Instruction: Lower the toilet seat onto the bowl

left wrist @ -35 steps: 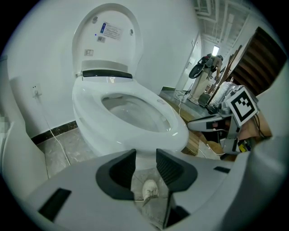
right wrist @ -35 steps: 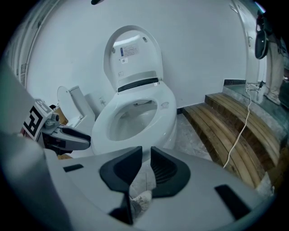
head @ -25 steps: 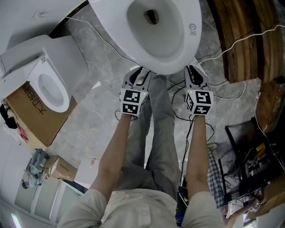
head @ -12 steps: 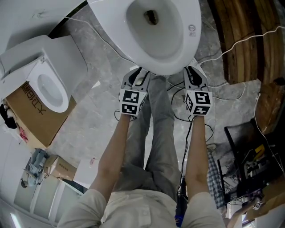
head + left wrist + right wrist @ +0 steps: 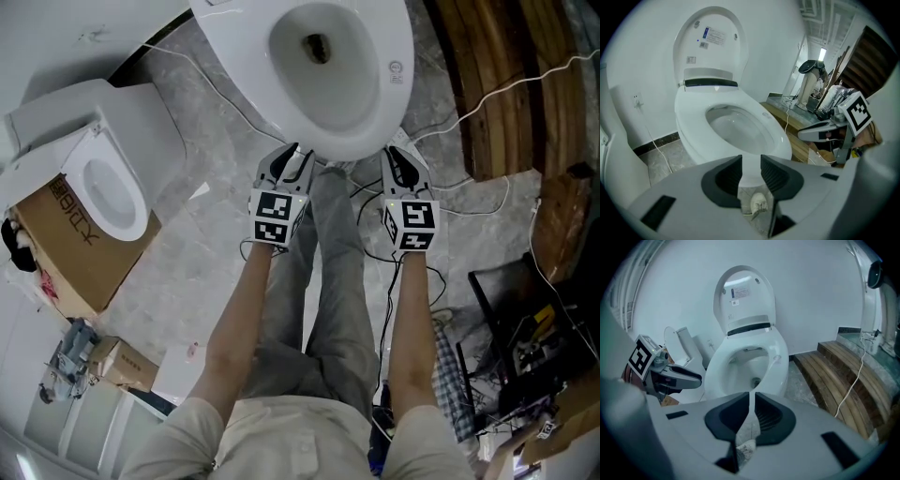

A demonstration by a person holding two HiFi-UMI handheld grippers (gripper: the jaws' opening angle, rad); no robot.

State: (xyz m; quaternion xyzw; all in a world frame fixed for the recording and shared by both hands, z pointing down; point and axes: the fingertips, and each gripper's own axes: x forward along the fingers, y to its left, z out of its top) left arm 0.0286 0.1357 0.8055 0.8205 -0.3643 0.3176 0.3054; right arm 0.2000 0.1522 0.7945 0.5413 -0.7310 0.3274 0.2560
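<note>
— Two grippers in the head view: where are they?
— The left gripper and the right gripper hang side by side at the front edge of the bowl. The seat lies flat on it. A second toilet sits far left, beside a box.
— And the left gripper view?
— Its jaws stand apart with a clear gap and have just been closing. Nothing is between them; only the bowl's front shows beyond. The seat is down, and the lid stands upright behind it.
— The right gripper view?
— Those jaws have just been closing too. Only a thin slit is left, with nothing in it. Ahead, the seat rests on the bowl with the lid raised, and planks lie to the right.
</note>
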